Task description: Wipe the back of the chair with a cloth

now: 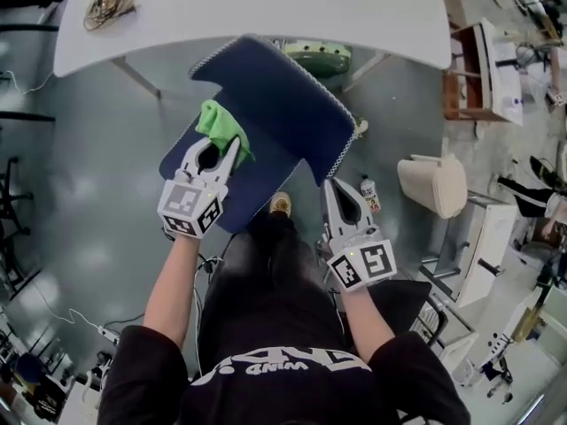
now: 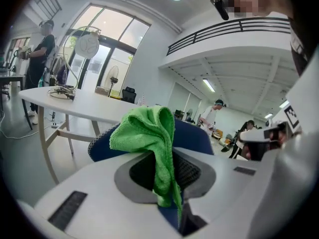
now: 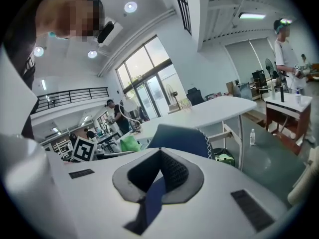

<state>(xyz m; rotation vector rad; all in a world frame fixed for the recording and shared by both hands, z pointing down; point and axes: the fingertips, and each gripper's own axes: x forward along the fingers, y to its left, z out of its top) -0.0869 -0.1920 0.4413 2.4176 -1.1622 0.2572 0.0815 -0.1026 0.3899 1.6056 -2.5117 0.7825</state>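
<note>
The blue chair stands just ahead of me, its back (image 1: 283, 104) tilted over the seat (image 1: 252, 189). A bunched green cloth (image 1: 221, 127) rests at the left edge of the back, and my left gripper (image 1: 217, 146) is shut on it. In the left gripper view the cloth (image 2: 149, 133) hangs down between the jaws, with the chair back (image 2: 197, 136) just behind it. My right gripper (image 1: 332, 189) is shut and empty beside the lower right corner of the back. In the right gripper view the chair back (image 3: 182, 138) rises just beyond the jaws.
A white table (image 1: 266, 7) with a cable coil (image 1: 108, 3) stands behind the chair. A green chair base (image 1: 319, 57) lies under it. A beige bin (image 1: 434, 184), a small bottle (image 1: 369, 193) and a wooden cabinet (image 1: 478, 69) are to the right. People stand far off.
</note>
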